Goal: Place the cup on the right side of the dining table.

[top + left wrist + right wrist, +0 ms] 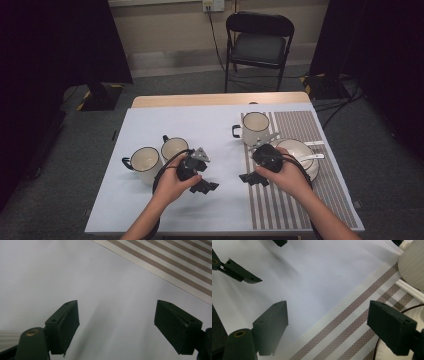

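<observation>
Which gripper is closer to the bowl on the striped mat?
The right gripper. It sits just beside the bowl, on the striped mat. The left gripper is farther away, across the white table cover, beside the two cups.

Three mugs (pixel 256 127), one bowl (pixel 297 150)

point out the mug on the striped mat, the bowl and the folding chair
mug (pixel 256 128), high view, on its side wall
bowl (pixel 296 148), high view, on its inner surface
folding chair (pixel 258 47), high view, on its seat
</observation>
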